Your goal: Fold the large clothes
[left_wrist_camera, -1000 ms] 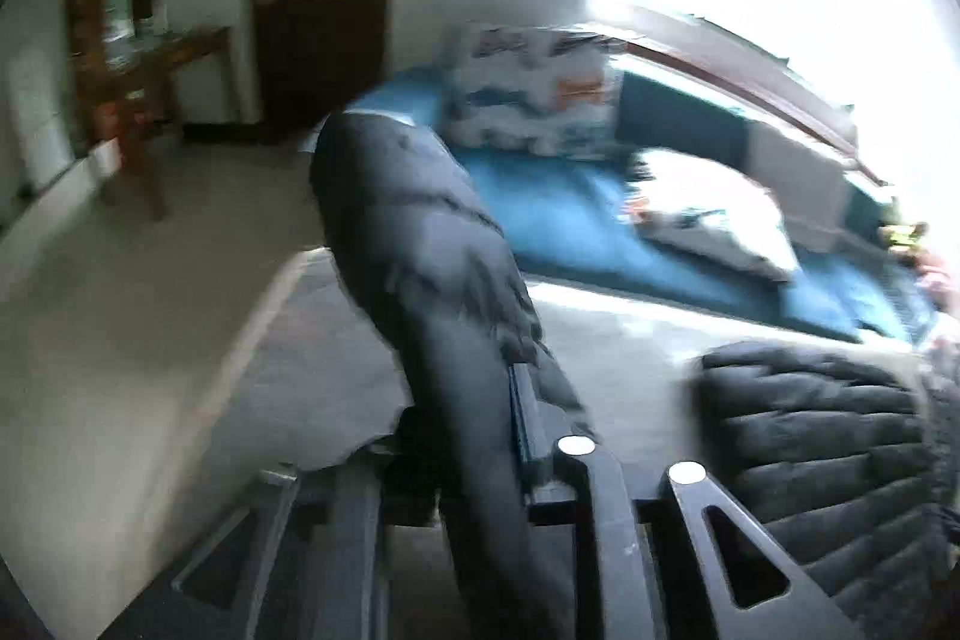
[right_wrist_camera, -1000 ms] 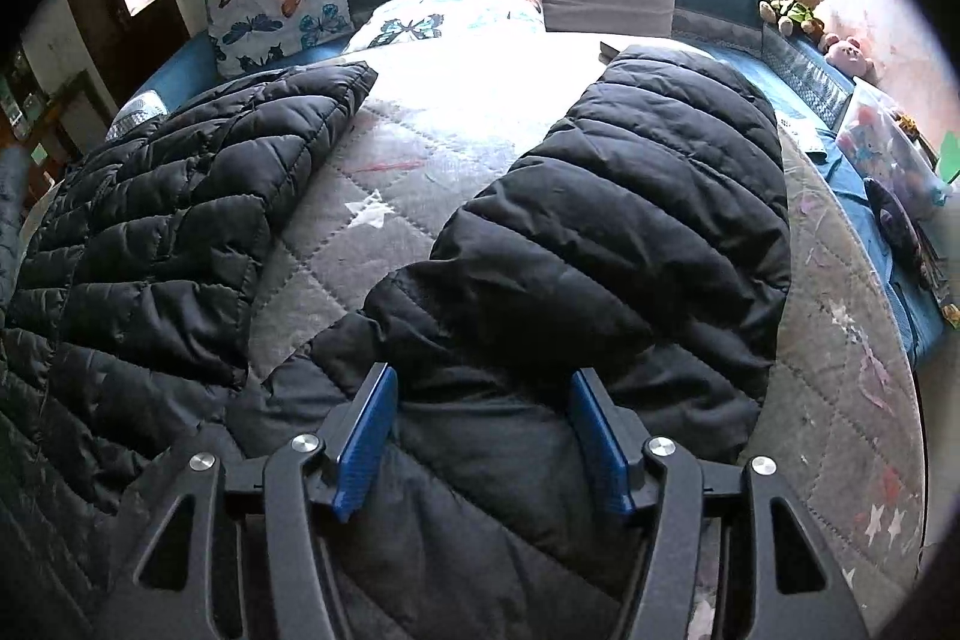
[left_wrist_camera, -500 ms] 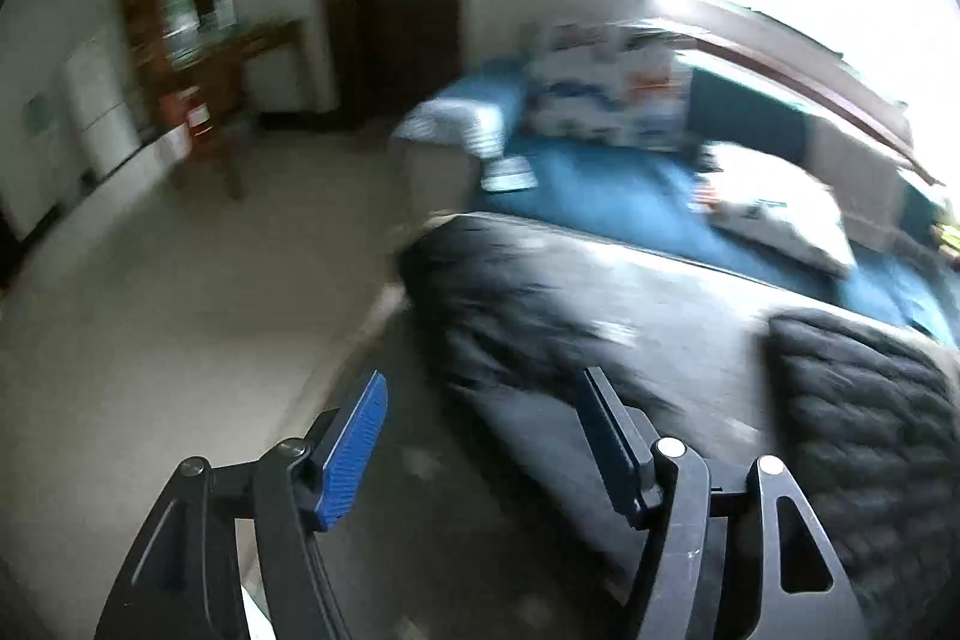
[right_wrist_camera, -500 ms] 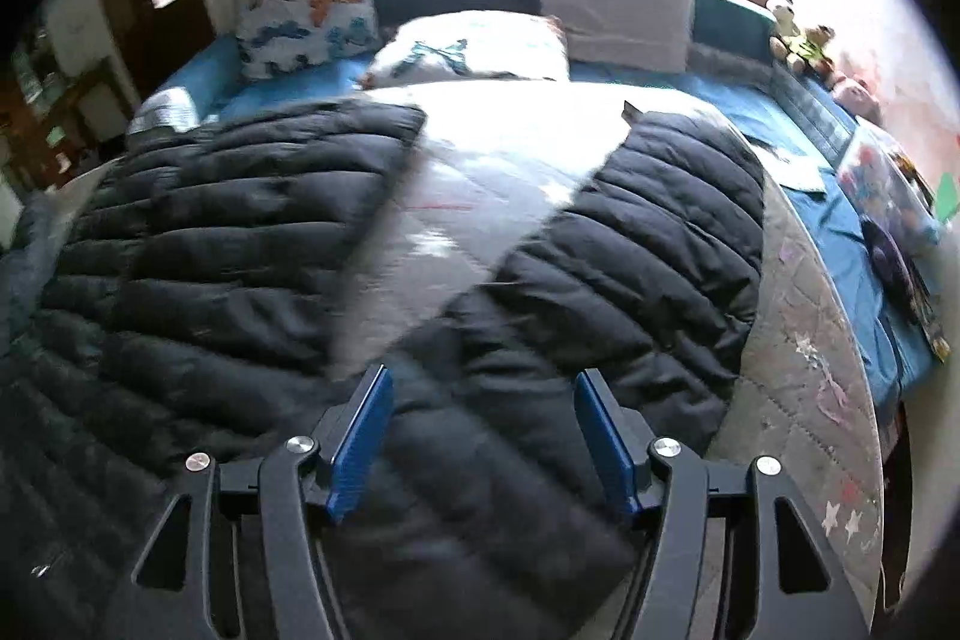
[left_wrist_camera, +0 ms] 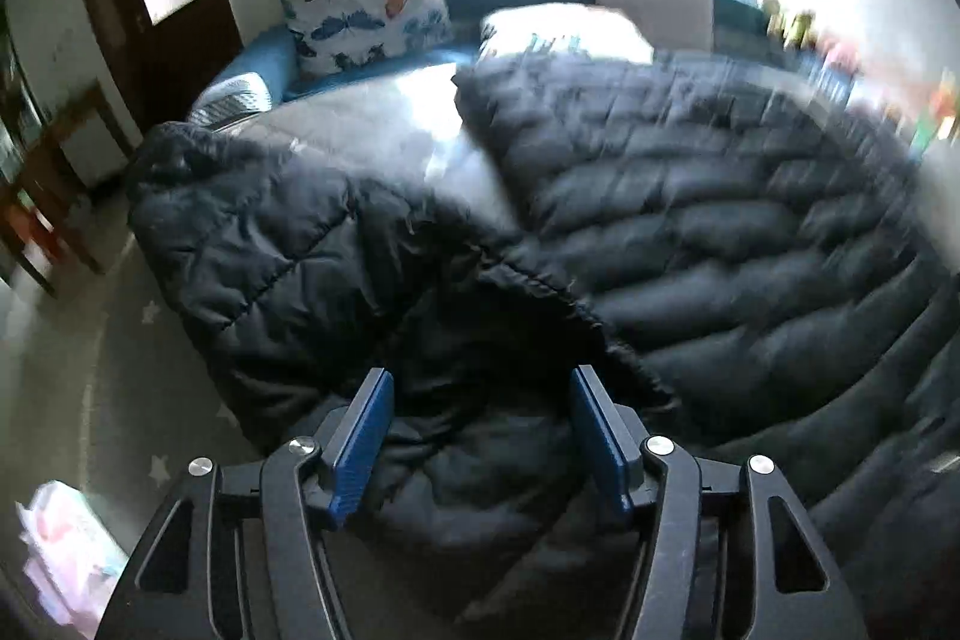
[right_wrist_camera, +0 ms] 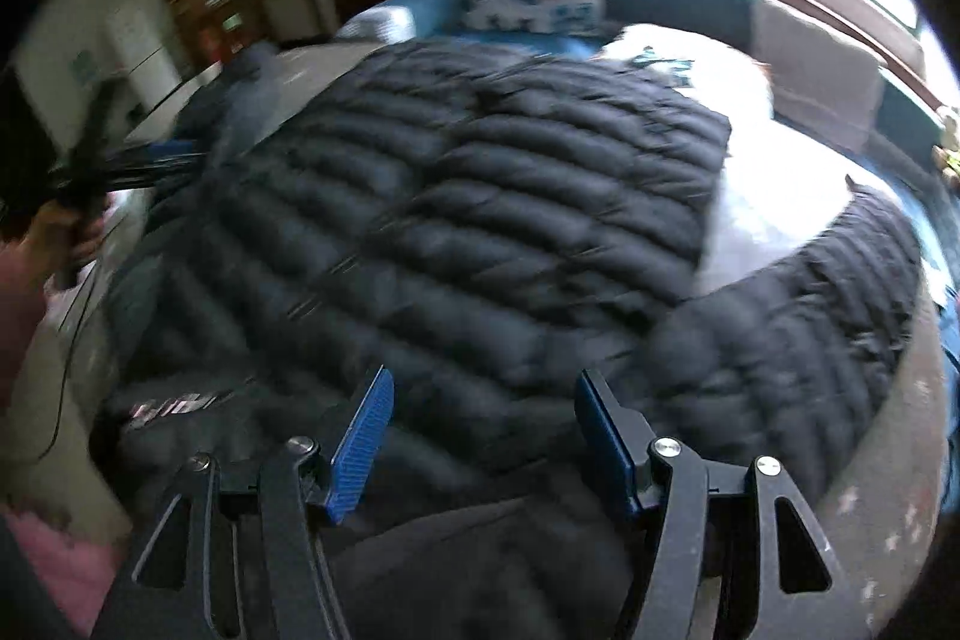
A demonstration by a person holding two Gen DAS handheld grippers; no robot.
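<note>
Though short of a tidy bundle, looks roughly midway through the fold, judging by the lie of the cloth.

Left gripper (left_wrist_camera: 480,382): blue pads spread, just opened wide and then drawn in a touch, clamping nothing. Only dark fabric below and between them, pressed by neither pad as far as can be told. Ahead and to the left of those jaws: a rumpled black quilted side section (left_wrist_camera: 252,232), sleeve or front panel, hard to say which. Dropped loosely near the edge of the pale grey star-printed bed cover (left_wrist_camera: 372,130) and not smoothed. Ahead and to the right: main body of the black quilted puffer jacket (left_wrist_camera: 720,232), blurred, lying broad across the cover.

Right gripper (right_wrist_camera: 483,382): likewise gaping, holding nothing, poised over the jacket's near end. Far off to its left: a hand (right_wrist_camera: 66,232) carrying the other tool, smeared by motion. Straight ahead: a broad ribbed panel (right_wrist_camera: 480,196) laid fairly flat across the middle. Ahead and to the right: another quilted part (right_wrist_camera: 810,328) sprawled outward on the cover, parted from the middle panel by a bare bright strip, not folded in.

Done, on this reading: garment spread out and one side brought over the centre. Left to do, probably: tidying the crumpled left section, folding in the right part, then doubling the length and pressing out trapped air, since puffy quilting tends to spring back.
</note>
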